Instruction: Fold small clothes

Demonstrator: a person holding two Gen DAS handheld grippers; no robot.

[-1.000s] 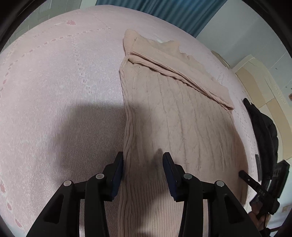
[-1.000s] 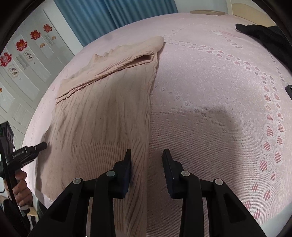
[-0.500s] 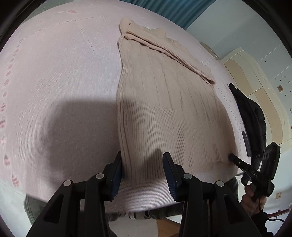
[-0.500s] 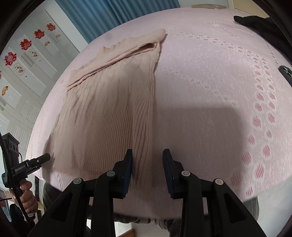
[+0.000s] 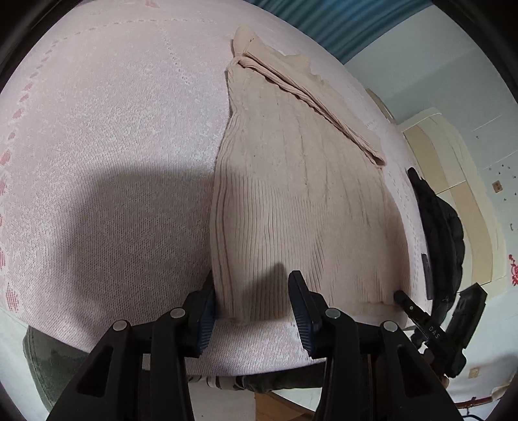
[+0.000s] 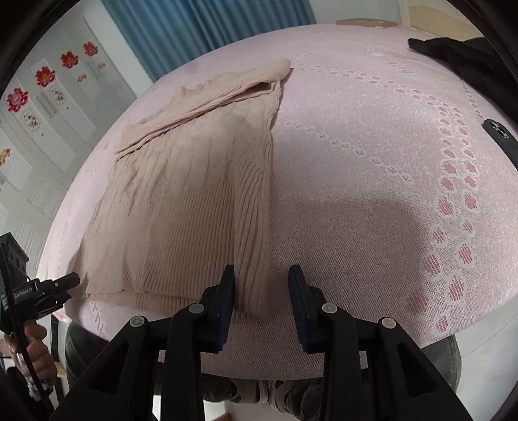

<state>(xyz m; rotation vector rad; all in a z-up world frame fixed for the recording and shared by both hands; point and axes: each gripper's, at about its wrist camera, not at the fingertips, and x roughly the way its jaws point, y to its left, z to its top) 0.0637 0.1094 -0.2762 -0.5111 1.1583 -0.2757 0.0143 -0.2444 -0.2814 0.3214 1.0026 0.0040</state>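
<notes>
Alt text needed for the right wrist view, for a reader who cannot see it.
A beige ribbed knit garment lies flat on a pink bedspread, sleeves folded across its top. The right gripper hovers open over the hem's near right corner, the left gripper at the opposite corner. A black garment lies far right.

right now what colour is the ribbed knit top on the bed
Pale beige knit top, clearest in the right wrist view.

I am working in a bedroom: pink bedspread (image 6: 372,155), blue curtain (image 6: 200,29) far, flower-decorated wardrobe doors (image 6: 48,97) left.
</notes>
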